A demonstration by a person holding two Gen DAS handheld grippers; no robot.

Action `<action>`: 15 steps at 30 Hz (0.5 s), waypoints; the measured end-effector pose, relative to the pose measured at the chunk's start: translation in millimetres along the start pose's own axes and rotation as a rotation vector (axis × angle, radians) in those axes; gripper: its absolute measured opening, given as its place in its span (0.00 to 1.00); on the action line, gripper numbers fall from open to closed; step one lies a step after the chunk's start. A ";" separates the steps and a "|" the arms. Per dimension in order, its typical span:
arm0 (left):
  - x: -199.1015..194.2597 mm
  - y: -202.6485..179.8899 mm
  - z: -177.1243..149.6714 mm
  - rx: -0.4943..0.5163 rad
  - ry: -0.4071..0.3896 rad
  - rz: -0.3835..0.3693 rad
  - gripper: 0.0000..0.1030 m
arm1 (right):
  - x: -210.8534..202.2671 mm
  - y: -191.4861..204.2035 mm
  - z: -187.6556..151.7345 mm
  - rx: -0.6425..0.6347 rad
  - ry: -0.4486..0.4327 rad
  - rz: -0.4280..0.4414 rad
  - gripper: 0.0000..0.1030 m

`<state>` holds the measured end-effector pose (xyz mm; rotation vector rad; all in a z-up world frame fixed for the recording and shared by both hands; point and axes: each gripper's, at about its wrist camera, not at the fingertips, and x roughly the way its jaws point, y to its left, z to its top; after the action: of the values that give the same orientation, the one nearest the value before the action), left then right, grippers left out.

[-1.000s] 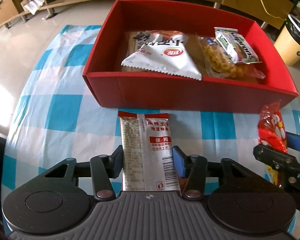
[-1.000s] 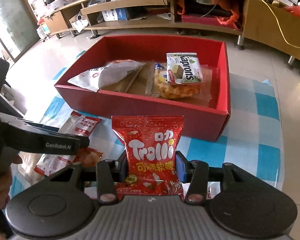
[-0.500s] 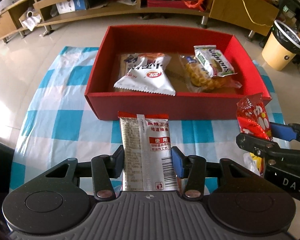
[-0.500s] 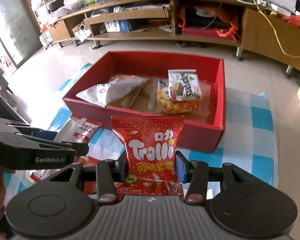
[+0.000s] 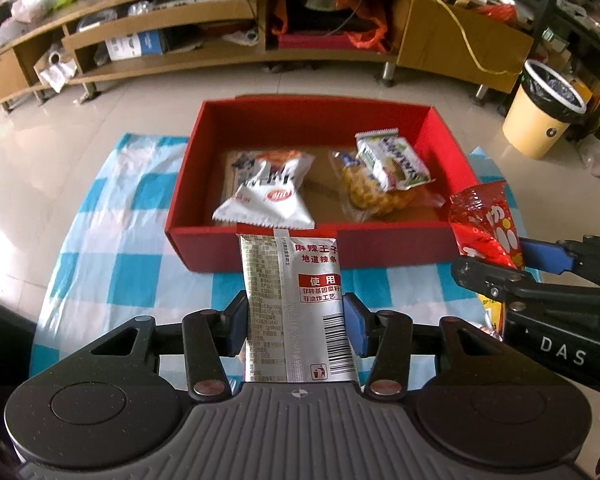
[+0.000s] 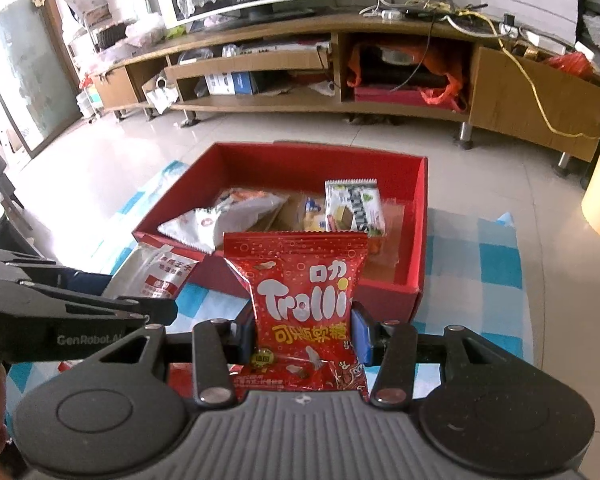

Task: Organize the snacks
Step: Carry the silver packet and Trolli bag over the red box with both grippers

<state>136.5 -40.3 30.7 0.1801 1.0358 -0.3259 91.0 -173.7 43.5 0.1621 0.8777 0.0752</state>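
We hold two snack packets above the blue-and-white checked cloth [image 5: 112, 240], both short of the red box [image 5: 380, 246]. Our left tool [image 5: 294, 326] is clamped on a silver spicy-strip packet [image 5: 292, 304], upright between the blue pads [image 5: 354, 328]. Our right tool [image 6: 302, 334] is clamped on a red Trolli gummy bag [image 6: 300, 304], also upright. Inside the box lie a white chip bag [image 5: 268, 196], a clear bag of yellow snacks [image 5: 374, 196] and, resting on it, a green-and-white wafer pack [image 5: 392, 158]. A yellow waste bin [image 5: 540, 112] stands on the floor beyond.
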 end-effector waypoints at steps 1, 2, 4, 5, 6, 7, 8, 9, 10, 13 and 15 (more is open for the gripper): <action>-2.5 -0.7 1.1 -0.001 -0.007 -0.004 0.55 | -2.9 -0.3 1.4 0.001 -0.009 -0.001 0.42; -4.4 -1.3 1.1 -0.002 -0.012 -0.007 0.55 | -5.7 -0.8 2.7 0.004 -0.019 -0.002 0.42; -8.1 -3.4 3.0 -0.004 -0.023 -0.010 0.55 | -9.6 -1.6 5.4 0.009 -0.034 -0.003 0.42; -10.1 -4.1 4.0 -0.007 -0.030 -0.008 0.55 | -11.3 -2.6 6.8 0.013 -0.040 -0.003 0.42; -11.9 -4.7 4.7 -0.007 -0.037 -0.006 0.55 | -13.2 -3.4 8.4 0.018 -0.047 -0.002 0.42; -13.8 -5.5 5.4 -0.005 -0.043 -0.003 0.55 | -15.4 -4.6 10.0 0.025 -0.054 0.000 0.42; -15.8 -6.0 5.9 -0.005 -0.050 0.000 0.55 | -17.6 -5.8 11.4 0.030 -0.061 0.001 0.42; -17.6 -6.7 6.6 -0.005 -0.057 0.001 0.55 | -19.1 -6.5 12.2 0.033 -0.066 0.002 0.42; -19.5 -7.3 7.3 -0.005 -0.063 0.000 0.55 | -21.3 -7.0 13.2 0.036 -0.074 0.002 0.42; -25.7 -8.2 9.0 -0.007 -0.082 -0.004 0.55 | -27.4 -6.5 14.9 0.041 -0.091 0.005 0.42; -29.1 -8.7 10.5 -0.008 -0.101 -0.005 0.55 | -30.9 -6.2 16.2 0.044 -0.101 0.008 0.42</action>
<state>128.4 -46.4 61.2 0.1524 0.9379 -0.3315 83.8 -185.7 76.0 0.2092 0.7783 0.0549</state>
